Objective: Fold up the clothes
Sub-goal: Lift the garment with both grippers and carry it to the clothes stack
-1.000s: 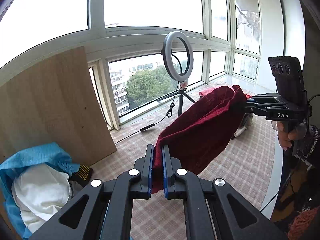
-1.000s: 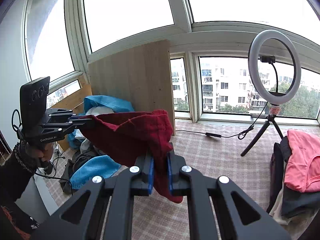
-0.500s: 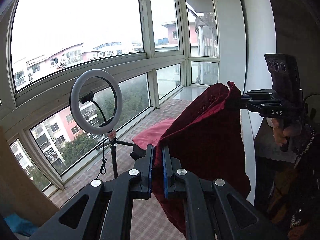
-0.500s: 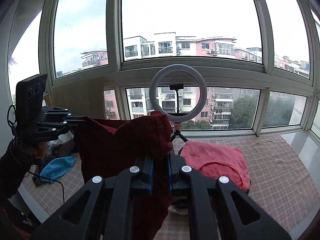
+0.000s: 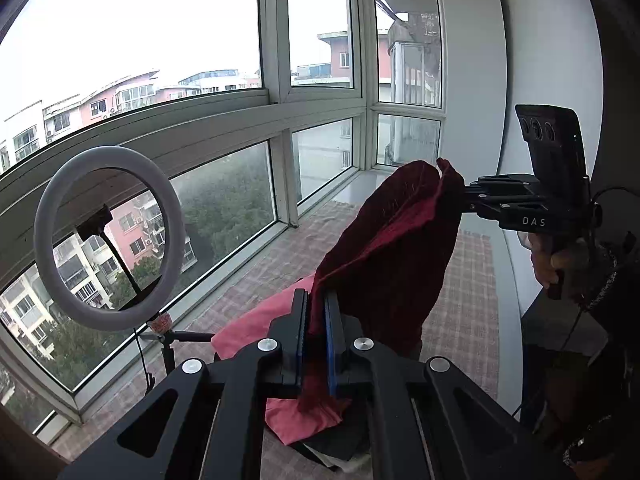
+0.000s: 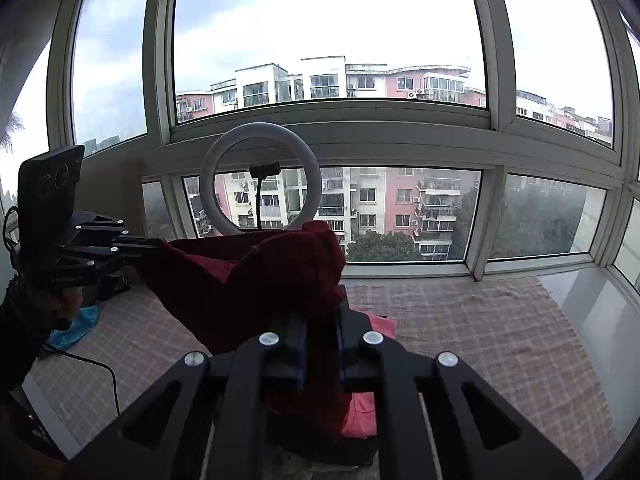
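dark red garment held up between both grippers over the clothes stack

dark red garment (image 5: 392,248) hangs in the air, stretched loosely between the two tools and sagging in the middle. left gripper (image 5: 316,340) has its jaws pressed together on one edge of the cloth; right gripper (image 6: 322,344) pinches the other edge the same way, jaws nearly closed with fabric between. looks soft, light and floppy, thick velvety weave, so likely not slippery but will droop and bunch wherever it is unsupported. best hold is at corners or along a hem, both ends level, to keep the fold line straight. just below the garment lies a pink garment (image 5: 256,328) on top of a dark folded piece (image 5: 332,444), on the checked mat (image 6: 480,320) by the windows. ring light (image 5: 108,232) on its tripod stands at the left, near the glass. a hand (image 5: 556,260) grips the right tool's handle at the far right. blue cloth (image 6: 76,328) lies at the left edge of the mat, well apart.
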